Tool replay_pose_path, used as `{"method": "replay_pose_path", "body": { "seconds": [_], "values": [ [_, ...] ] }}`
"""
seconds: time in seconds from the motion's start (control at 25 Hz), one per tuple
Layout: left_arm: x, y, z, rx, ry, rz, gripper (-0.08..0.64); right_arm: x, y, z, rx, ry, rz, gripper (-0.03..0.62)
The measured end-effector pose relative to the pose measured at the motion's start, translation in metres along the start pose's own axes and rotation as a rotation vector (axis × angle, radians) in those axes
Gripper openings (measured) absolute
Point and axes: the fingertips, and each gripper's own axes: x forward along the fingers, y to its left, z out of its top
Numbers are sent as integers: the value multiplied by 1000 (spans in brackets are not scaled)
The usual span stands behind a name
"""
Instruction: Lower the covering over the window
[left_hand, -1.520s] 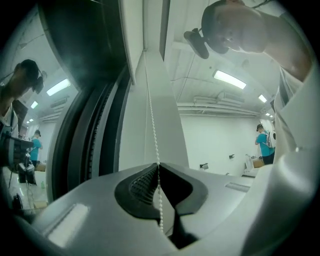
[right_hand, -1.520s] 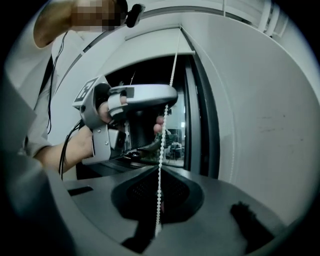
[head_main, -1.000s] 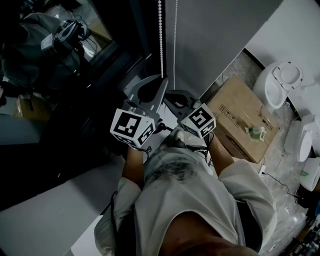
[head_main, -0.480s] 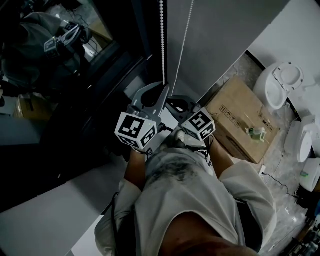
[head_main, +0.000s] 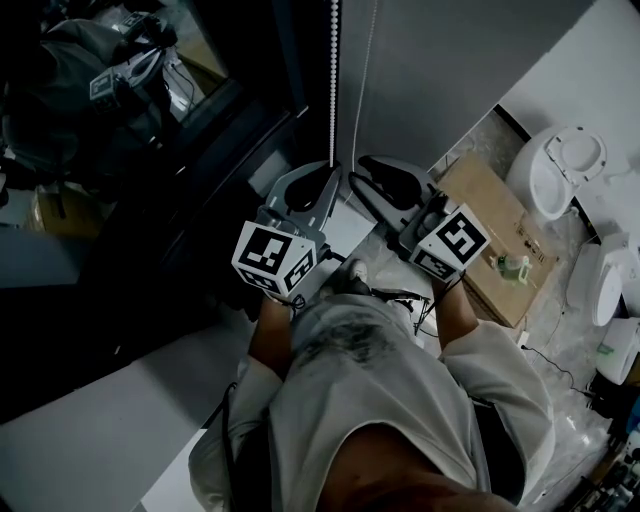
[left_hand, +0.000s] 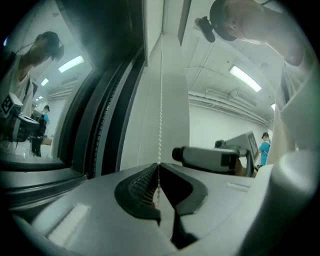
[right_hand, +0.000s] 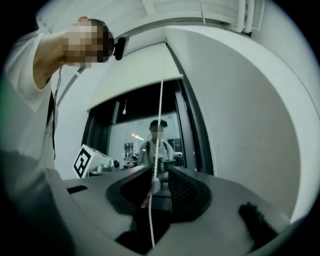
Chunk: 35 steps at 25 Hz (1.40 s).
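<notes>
A white bead chain (head_main: 333, 80) hangs in front of the dark window (head_main: 200, 150), next to the grey roller blind (head_main: 450, 60). My left gripper (head_main: 328, 166) is shut on that bead chain (left_hand: 161, 100), which runs straight up from the closed tips of the gripper (left_hand: 159, 165). A thinner white cord (head_main: 368, 70) hangs just to its right. My right gripper (head_main: 358, 172) stands beside the left one at about the same height. In the right gripper view the cord (right_hand: 160, 115) hangs in the gap of the right gripper (right_hand: 159, 172), whose jaws stand apart and do not press on it.
A cardboard box (head_main: 490, 235) lies on the floor at the right, with white sanitary ware (head_main: 560, 165) beyond it. A pale window sill (head_main: 100, 430) runs along the lower left. The glass mirrors the person and the grippers.
My right gripper has risen and swung out to the right, coming level with the left one at the thin cord. The left gripper has stayed on the bead chain.
</notes>
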Motion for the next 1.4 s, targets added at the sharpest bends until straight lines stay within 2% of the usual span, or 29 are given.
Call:
{"method": "replay_pose_path", "body": {
  "seconds": [0.2,0.44,0.48,0.56,0.64,0.96,1.4],
  "values": [
    [3,-1,-1,0,1,-5,17,19,-1,52,-126,-66,25,104],
    [4,-2,-2,6,5,-11,17,43,5,87,-153,-143,58,103],
    [4,-2,-2,7,6,-12,17,46,4,88,-172,-134,51,101],
    [4,-3,-1,7,5,-13,17,50,3,87,-208,-115,32,40],
    [3,-2,0,8,3,-12,17,52,3,87,-206,-110,16,21],
    [1,-1,-13,7,37,-13,17,53,5,76,-210,-89,-13,18],
    [-1,4,-70,-54,137,-11,17,51,0,16,-159,32,-34,18]
  ]
}}
